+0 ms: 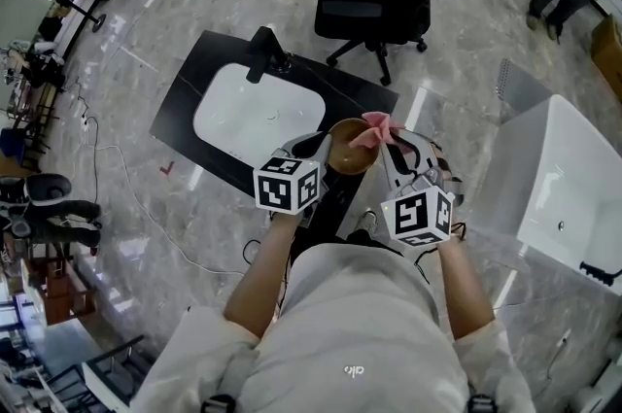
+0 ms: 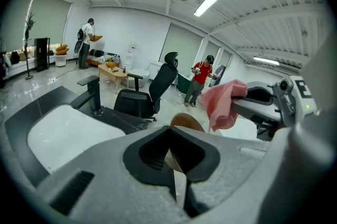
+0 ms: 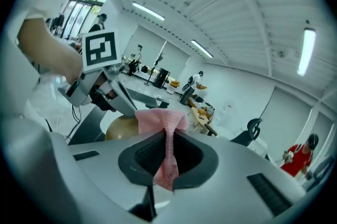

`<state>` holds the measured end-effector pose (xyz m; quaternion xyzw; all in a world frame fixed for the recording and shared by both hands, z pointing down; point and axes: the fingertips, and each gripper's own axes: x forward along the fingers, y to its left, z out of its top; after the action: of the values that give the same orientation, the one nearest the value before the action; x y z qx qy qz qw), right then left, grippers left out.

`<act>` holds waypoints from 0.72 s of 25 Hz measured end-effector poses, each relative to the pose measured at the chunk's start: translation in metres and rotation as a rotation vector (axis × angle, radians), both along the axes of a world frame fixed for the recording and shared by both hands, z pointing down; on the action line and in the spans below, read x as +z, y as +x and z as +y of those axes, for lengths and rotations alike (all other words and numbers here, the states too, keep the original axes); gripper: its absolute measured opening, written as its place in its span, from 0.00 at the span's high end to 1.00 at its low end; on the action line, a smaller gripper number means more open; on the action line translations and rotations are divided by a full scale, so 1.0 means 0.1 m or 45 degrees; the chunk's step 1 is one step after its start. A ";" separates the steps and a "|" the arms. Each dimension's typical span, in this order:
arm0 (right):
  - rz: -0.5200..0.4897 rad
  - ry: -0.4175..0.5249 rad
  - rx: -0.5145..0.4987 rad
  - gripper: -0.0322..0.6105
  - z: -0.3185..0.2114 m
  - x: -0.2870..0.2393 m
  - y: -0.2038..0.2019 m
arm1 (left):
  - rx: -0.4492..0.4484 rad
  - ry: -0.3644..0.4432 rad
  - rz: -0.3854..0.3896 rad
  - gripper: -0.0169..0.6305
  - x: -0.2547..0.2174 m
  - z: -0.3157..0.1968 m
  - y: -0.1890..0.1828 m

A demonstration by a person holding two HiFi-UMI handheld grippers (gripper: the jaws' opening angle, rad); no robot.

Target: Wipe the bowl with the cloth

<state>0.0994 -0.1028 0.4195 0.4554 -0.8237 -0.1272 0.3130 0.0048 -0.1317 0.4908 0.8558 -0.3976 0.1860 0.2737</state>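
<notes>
I work with two tongs, one bowl and one cloth. My left tongs (image 1: 316,147) are pressed together on the near-left rim of the single brown bowl (image 1: 346,158), which is held up in the air just right of the one white sink (image 1: 255,115) in the black counter (image 1: 194,81). My right tongs (image 1: 394,145) pinch the one pink cloth (image 1: 373,131), which is bunched over the bowl's far-right rim. One black office chair (image 1: 374,1) stands farther off.
</notes>
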 end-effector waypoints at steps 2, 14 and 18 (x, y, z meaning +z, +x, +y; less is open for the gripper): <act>-0.120 -0.063 0.036 0.92 0.02 0.05 0.08 | -0.024 -0.037 0.022 0.95 0.11 -0.03 -0.03; -0.365 -0.331 0.232 0.92 0.21 0.67 0.51 | -0.208 -0.270 0.142 0.95 1.01 -0.45 -0.09; -0.370 -0.384 0.287 0.92 0.27 0.84 0.66 | -0.258 -0.330 0.142 0.95 1.29 -0.55 -0.11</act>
<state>0.1658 -0.0759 0.5035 0.5061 -0.8137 0.1001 0.2678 -0.0059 -0.1868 0.6199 0.7779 -0.4387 0.1595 0.4207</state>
